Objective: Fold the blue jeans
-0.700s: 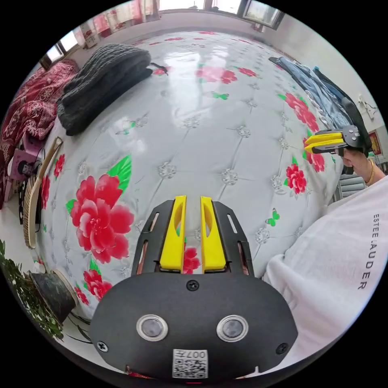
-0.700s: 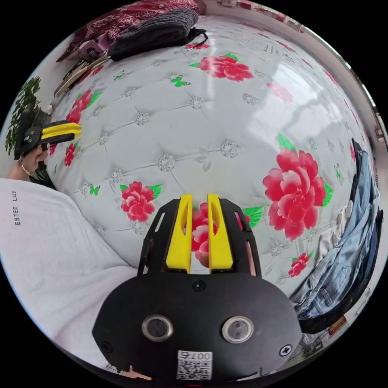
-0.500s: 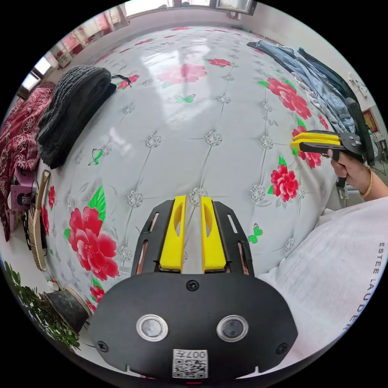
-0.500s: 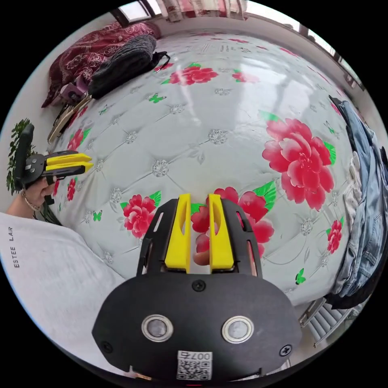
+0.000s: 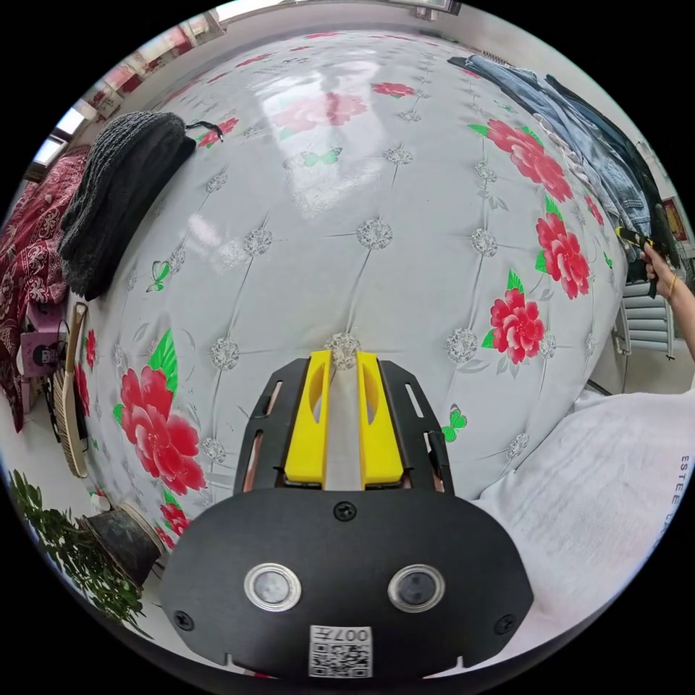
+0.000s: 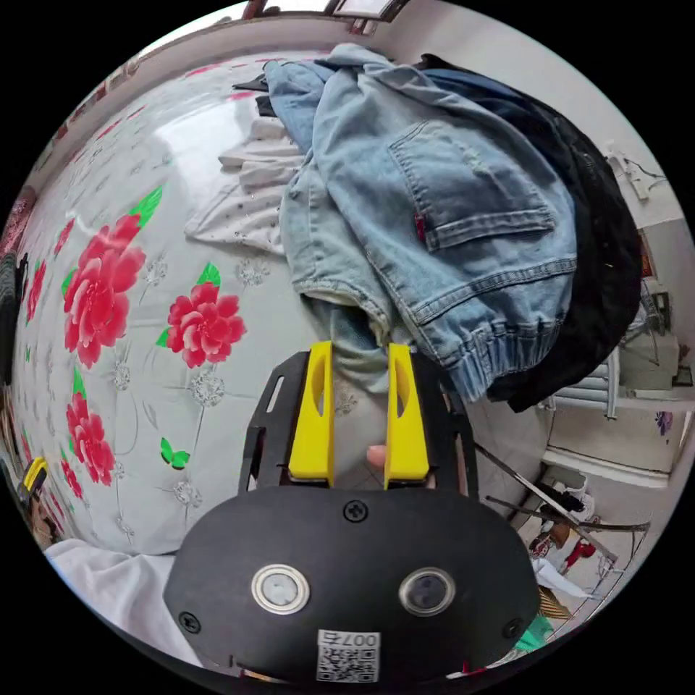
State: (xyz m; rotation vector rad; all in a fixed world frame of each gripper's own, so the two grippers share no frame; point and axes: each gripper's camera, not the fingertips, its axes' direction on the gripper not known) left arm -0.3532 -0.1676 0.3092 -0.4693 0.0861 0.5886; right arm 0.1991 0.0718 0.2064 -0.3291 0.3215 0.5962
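- The jeans (image 6: 441, 217) are heaped at the bed's (image 5: 376, 289) edge, on top of a black garment (image 6: 608, 275), with a white top (image 6: 246, 195) tucked under the far side.
- Your right gripper (image 6: 360, 362) is right up at the pile: jaws apart, a hanging bit of denim sits at the tips, nothing pinched so far as I can tell.
- Go for the elastic cuff (image 6: 507, 355) or the waistband, not that loose fold, so you don't drag the black one along.
- Pull toward the middle of the bed. The pile hangs over the edge and looks like it could slip off toward the radiator (image 6: 586, 391).
- Left gripper (image 5: 343, 365) is hovering over the bedspread, jaws a little apart, holding nothing.
- Loads of open room mid-bed; the grey knit (image 5: 119, 188) is well apart at the other side.
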